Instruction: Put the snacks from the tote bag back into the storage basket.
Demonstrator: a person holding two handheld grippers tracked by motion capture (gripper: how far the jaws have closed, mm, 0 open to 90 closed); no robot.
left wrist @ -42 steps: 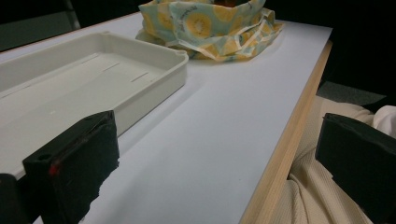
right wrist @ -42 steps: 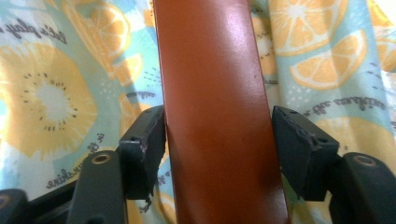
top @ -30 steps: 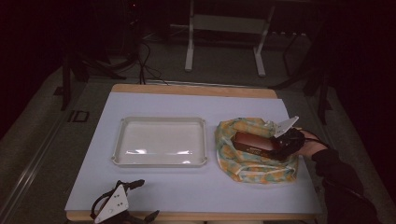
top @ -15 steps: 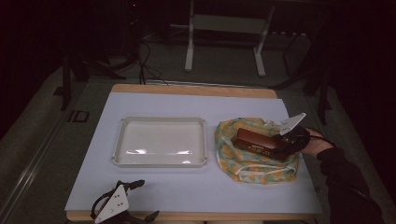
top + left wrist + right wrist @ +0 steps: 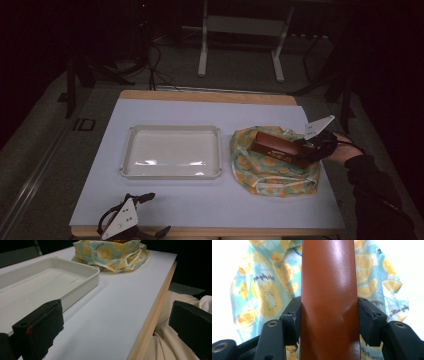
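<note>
- The right gripper (image 5: 306, 150) was clamped on a brown box (image 5: 280, 148), both black pads pressed flat against its long sides in the right gripper view, where the brown box (image 5: 329, 300) ran straight up between the jaws
- That box sat over the fruit-print cloth bag (image 5: 272, 172), at about three o'clock on the table from the high camera, one end tipped up towards the hand (image 5: 345, 152)
- The bag's lemon and kiwi pattern spread out beneath and on both sides of the box in the right gripper view
- White tray (image 5: 172, 151) lay just beside the bag, at its nine o'clock, near the middle of the white tabletop (image 5: 210, 205)
- The left gripper (image 5: 131, 225) sat at seven o'clock by the near table edge, jaws spread wide with nothing between them
- Through the left gripper view, the tray (image 5: 50, 282) showed at eleven o'clock and the bag (image 5: 112, 253) at twelve, with the wooden table edge (image 5: 155, 315) running up the right
</note>
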